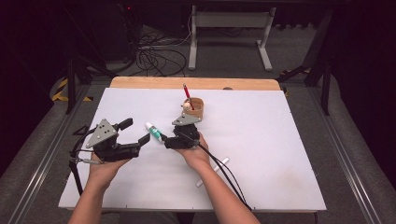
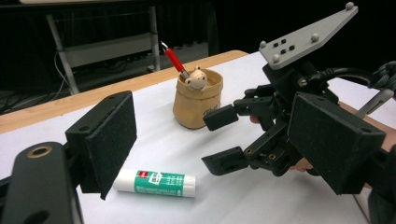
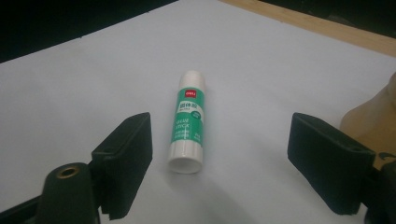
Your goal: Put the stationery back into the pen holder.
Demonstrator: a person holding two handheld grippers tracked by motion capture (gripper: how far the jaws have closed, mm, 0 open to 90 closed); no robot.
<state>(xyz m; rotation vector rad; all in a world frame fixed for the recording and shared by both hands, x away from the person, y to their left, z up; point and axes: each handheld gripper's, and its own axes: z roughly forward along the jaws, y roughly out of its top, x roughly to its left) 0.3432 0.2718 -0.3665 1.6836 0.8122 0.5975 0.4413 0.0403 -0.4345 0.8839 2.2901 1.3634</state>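
1. Glue stick [image 3: 188, 122] lies flat on the white table [image 1: 261, 140], white cap pointing away from the right gripper [image 3: 219, 154], base end nearest the camera in the right gripper view.
2. Right gripper's jaws stand apart, one on each side of the glue stick's base end, and neither pad touches it: clear table shows on both sides of the tube.
3. From above, the right gripper [image 1: 164, 138] points leftward at the glue stick [image 1: 153, 131], with the person's right hand [image 1: 195, 150] wrapped around its body.
4. Left gripper [image 1: 139, 131] is wide open too, holding nothing; its jaws face the glue stick from the other side, close but not in contact.
5. Left hand [image 1: 103, 167] rests low at the table's left.
6. The left gripper view catches the glue stick [image 2: 155, 182] side-on, green label facing the camera, just beside the left gripper's own near pad, and shows the right gripper [image 2: 224, 140] across the tube with its grey plate on top.
7. That same view shows a tan cup [image 2: 197, 102] behind, with a red pen [image 2: 173, 58] and a small figure [image 2: 196, 77] poking out.
8. Up in the high view, the cup [image 1: 194, 110] sits just beyond the right gripper, and a white stick [image 1: 215, 170] lies on the table near the right forearm.
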